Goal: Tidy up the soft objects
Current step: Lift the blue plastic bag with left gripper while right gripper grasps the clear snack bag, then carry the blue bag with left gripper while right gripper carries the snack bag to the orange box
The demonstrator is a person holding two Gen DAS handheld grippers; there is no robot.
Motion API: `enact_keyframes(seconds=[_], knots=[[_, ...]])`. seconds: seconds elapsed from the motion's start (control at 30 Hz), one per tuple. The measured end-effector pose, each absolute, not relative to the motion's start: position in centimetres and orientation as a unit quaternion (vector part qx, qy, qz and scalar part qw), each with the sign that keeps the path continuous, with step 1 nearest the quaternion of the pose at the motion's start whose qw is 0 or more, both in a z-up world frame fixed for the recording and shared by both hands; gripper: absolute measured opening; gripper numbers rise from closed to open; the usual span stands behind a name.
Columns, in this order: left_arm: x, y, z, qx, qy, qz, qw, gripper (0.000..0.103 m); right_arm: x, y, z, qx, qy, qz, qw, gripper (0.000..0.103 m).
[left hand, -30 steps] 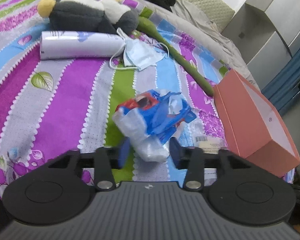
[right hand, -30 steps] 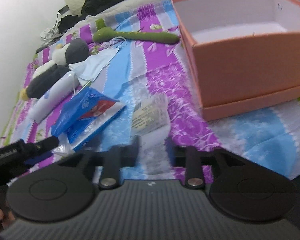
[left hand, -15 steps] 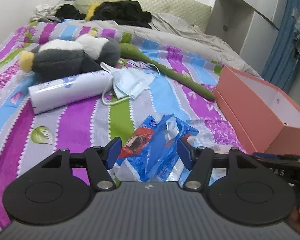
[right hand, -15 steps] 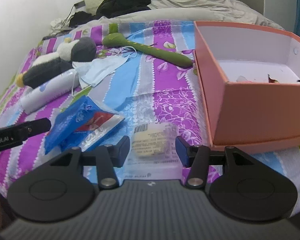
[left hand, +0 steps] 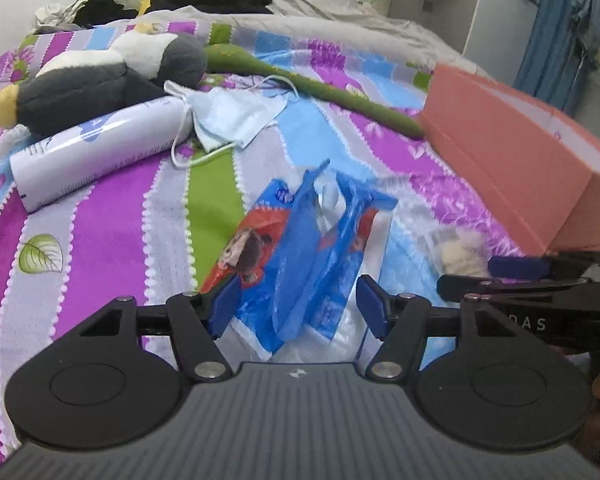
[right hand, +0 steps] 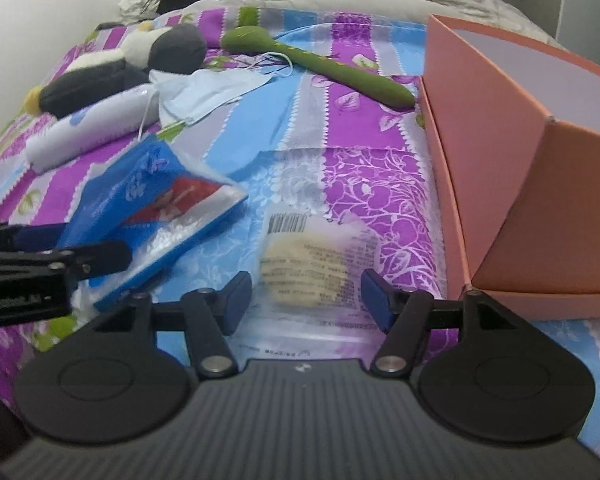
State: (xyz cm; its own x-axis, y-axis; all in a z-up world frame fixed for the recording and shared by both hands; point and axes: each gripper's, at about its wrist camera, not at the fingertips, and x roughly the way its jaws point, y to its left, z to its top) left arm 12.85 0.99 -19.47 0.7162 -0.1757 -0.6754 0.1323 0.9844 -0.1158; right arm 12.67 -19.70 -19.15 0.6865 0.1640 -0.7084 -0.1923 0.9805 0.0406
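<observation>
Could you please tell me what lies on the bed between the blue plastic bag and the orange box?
A clear packet with a barcode label and pale contents lies there on the bedspread, between the blue plastic bag and the orange box; the right wrist view shows it best.

Each claw, left (left hand: pixel 298 306) and right (right hand: pixel 306 296), is matte black with blue fingertip pads, silver pivot screws and a ribbed grey housing.

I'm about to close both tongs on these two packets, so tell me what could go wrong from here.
1. The blue plastic bag is crumpled and loose between the open left tongs; they may pinch only film, so it could slip.
2. The clear packet lies flat on the bedspread between the open right tongs; the fingers could catch the cloth.
3. The two tongs sit close side by side and might bump.
</observation>
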Motion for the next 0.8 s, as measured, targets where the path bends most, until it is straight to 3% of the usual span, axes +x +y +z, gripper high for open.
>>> enact_keyframes(seconds=[0.17,0.43,0.53,0.8], knots=[[12.8,0.3,-20.2,-0.005,0.369,-0.068,0.927,0.054,12.5,-19.4,-19.5,-0.03,0.377,0.093,0.921,0.06],[12.6,0.8,-20.2,-0.017,0.365,-0.039,0.93,0.019,12.5,-19.6,-19.2,-0.029,0.38,0.084,0.921,0.039],[12.5,1.0,-19.8,-0.033,0.367,-0.033,0.929,0.013,12.6,-19.8,-18.9,-0.029,0.382,0.08,0.92,0.033],[11.2,1.1,-18.0,-0.08,0.371,-0.028,0.925,0.006,11.7,-20.6,-16.9,-0.005,0.376,0.09,0.922,0.031]])
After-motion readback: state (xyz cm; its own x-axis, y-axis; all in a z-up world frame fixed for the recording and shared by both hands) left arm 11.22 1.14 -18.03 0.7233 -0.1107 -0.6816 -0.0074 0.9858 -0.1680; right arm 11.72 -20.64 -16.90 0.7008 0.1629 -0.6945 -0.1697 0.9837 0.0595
